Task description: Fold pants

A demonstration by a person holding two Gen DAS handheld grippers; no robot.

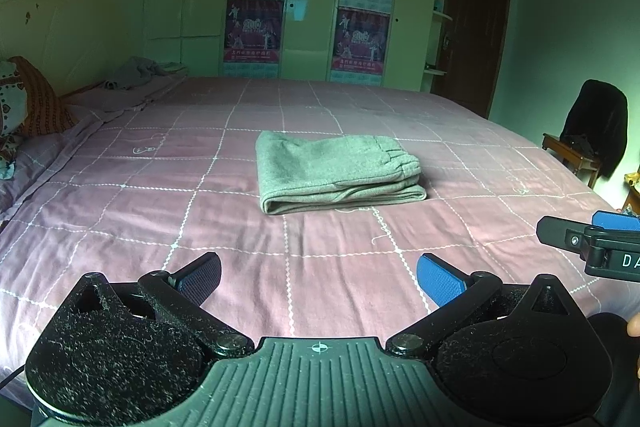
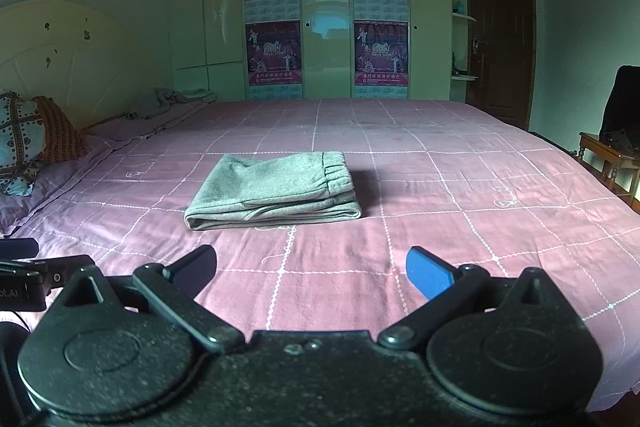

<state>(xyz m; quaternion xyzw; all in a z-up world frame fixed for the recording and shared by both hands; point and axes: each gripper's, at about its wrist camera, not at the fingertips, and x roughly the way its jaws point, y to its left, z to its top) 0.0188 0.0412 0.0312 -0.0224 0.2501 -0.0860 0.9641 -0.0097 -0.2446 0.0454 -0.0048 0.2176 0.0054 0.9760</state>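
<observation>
Taking the grey pants [image 1: 340, 173] as the landmark: far to their left, pillows [image 1: 24, 107] lean at the headboard, out of the folding area. The pants themselves lie mid-bed on the pink checked sheet [image 1: 160, 219] as a compact stacked rectangle, elastic waistband on top at the right end, rounded fold at the left; the folding looks finished. On the near side of the pants, the left gripper [image 1: 318, 281] hangs over bare sheet, fingers spread and holding nothing. Just right of it the right gripper [image 2: 312, 271] is likewise spread and empty, both apparently held off so the stack lies undisturbed.
</observation>
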